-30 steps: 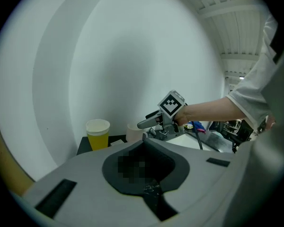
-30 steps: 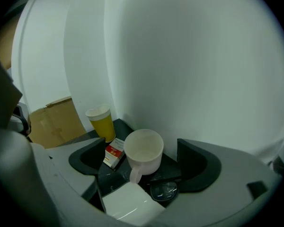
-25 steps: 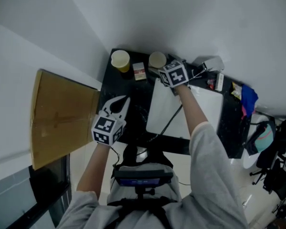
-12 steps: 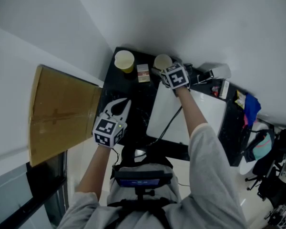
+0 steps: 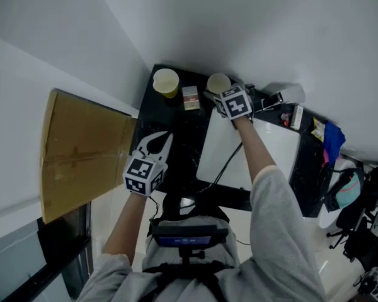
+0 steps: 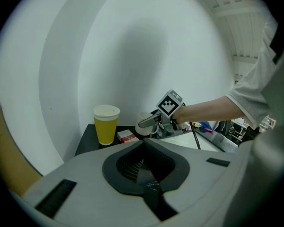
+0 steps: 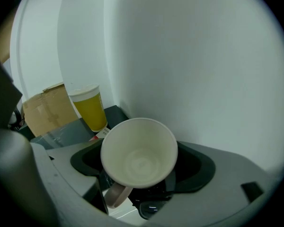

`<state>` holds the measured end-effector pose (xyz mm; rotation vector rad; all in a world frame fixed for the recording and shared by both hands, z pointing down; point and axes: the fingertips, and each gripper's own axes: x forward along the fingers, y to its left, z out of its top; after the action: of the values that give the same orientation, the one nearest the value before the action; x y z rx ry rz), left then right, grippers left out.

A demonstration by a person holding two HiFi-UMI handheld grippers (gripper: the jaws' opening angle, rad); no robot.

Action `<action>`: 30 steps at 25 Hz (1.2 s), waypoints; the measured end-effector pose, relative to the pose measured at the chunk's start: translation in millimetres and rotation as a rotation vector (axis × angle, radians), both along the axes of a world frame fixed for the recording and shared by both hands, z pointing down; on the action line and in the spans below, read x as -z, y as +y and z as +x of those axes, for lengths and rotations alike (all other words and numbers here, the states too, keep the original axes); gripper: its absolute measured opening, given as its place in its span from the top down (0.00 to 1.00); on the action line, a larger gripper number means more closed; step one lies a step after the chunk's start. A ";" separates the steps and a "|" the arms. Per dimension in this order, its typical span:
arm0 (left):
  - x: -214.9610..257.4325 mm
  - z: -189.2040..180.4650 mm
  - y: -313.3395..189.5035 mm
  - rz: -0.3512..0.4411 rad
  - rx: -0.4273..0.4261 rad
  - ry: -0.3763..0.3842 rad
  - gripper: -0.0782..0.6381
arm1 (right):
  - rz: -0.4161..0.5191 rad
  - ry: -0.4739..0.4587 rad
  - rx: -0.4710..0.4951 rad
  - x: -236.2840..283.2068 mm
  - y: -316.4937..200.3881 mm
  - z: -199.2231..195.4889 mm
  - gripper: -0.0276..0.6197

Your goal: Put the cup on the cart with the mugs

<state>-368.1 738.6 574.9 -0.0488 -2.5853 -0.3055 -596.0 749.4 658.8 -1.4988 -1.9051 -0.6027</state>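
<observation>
A white mug [image 7: 139, 152] with a handle stands at the back of the black table [image 5: 176, 137], next to the wall, and shows in the head view as a pale mug [image 5: 218, 82]. My right gripper [image 5: 214, 92] reaches round it; its jaws are closing with the mug between them and a gap still visible on each side. From the left gripper view, the right gripper [image 6: 149, 123] sits against the mug [image 6: 143, 123]. A yellow paper cup [image 5: 166, 82] stands left of it. My left gripper [image 5: 159, 137] hovers shut and empty over the table's near left.
A small red-and-white box [image 5: 190, 97] lies between the yellow cup and the mug. A white board [image 5: 239, 156] covers the table's middle, with a black cable across it. A cardboard box [image 5: 75, 153] stands left of the table. Small clutter [image 5: 290, 109] lies at the right.
My right gripper has edged closer to the white mug, with its jaws now around it. The left gripper has stayed in place.
</observation>
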 end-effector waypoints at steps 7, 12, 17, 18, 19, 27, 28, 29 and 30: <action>8.6 9.1 4.3 -0.012 -0.019 -0.021 0.89 | -0.017 -0.045 -0.004 38.9 -15.7 16.6 0.29; 22.0 17.4 5.1 -0.031 -0.040 -0.038 0.89 | -0.028 -0.065 -0.014 63.6 -40.6 39.0 0.29; 28.4 30.6 5.4 -0.052 -0.072 -0.059 0.89 | -0.070 -0.073 -0.043 89.5 -68.6 70.1 0.29; 29.0 34.4 5.3 -0.057 -0.079 -0.059 0.89 | -0.079 -0.077 -0.049 95.5 -75.1 77.7 0.29; 29.8 38.3 5.3 -0.061 -0.085 -0.058 0.89 | -0.090 -0.078 -0.054 102.0 -81.4 86.2 0.29; 41.0 66.8 -5.5 -0.080 -0.140 -0.078 0.89 | -0.157 -0.070 -0.118 131.0 -135.3 159.1 0.29; 42.6 70.0 -7.7 -0.083 -0.150 -0.083 0.89 | -0.160 -0.070 -0.128 131.5 -141.1 167.4 0.29; 44.4 72.8 -10.0 -0.086 -0.160 -0.089 0.89 | -0.161 -0.072 -0.138 131.5 -146.8 174.6 0.29; 46.5 74.9 -12.7 -0.087 -0.173 -0.095 0.89 | -0.162 -0.076 -0.150 131.2 -152.7 180.4 0.29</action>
<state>-293.2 725.8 528.4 0.1609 -2.6735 -0.1351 -415.5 596.7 527.6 -1.4314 -2.1469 -0.4527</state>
